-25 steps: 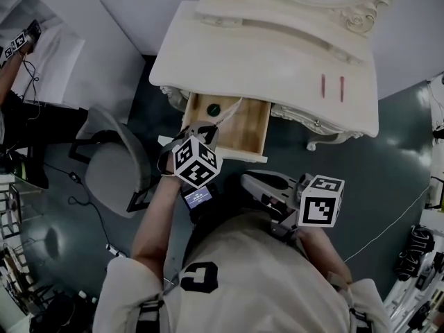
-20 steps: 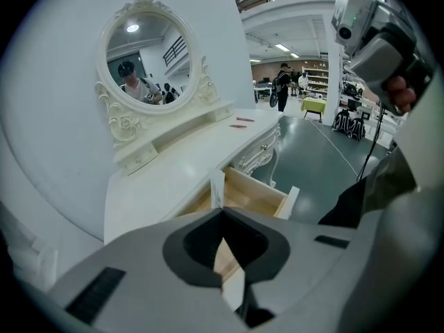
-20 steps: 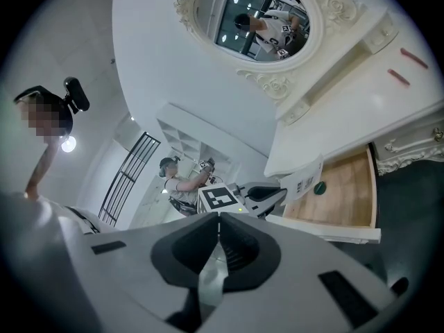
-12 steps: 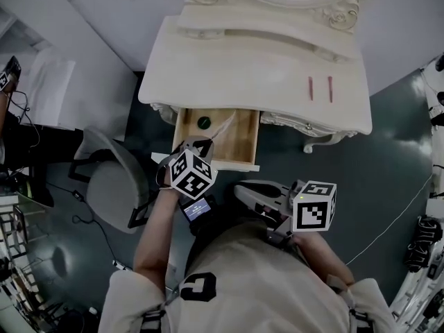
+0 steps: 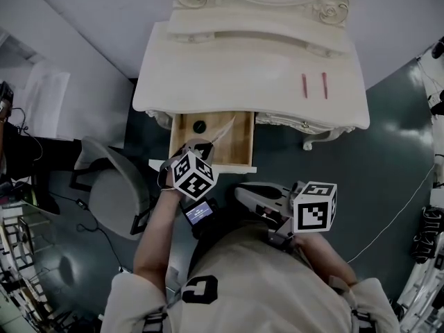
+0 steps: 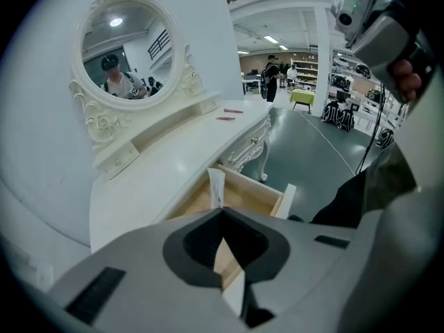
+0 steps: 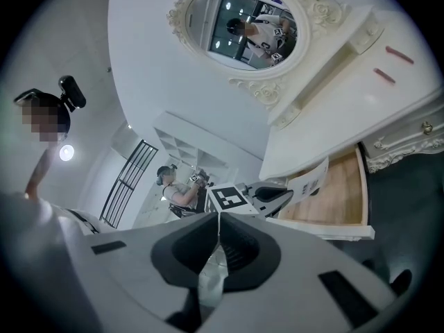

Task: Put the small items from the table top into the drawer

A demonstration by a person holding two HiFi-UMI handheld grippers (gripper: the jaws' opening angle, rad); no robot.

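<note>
**A:** What's furthest left?

**B:** A grey chair (image 5: 111,189), beside the white surface (image 5: 229,64). Next comes the left hand-held gripper (image 5: 202,146). Its jaws are pinched tight on a thin white packet (image 5: 223,130), which slants up from the tips over the open drawer (image 5: 244,141).

**A:** What's inside the drawer?

**B:** One small dark round item (image 5: 200,126) in the left rear part, close under the edge of the surface. The rest is bare wood. I can't tell whether the packet's far end touches the wood.

**A:** And on the surface itself?

**B:** Two slim red sticks, one (image 5: 304,85) just left of the other (image 5: 324,84). They lie parallel toward the right end, close together but not touching.

**A:** The other hand?

**B:** The right hand-held gripper (image 5: 243,193) sits in front of the drawer, down and to the right of the left one. Its jaws are pressed together with nothing between them.

**A:** So the count?

**B:** One packet held, one round item in the drawer and two sticks on top.
</note>
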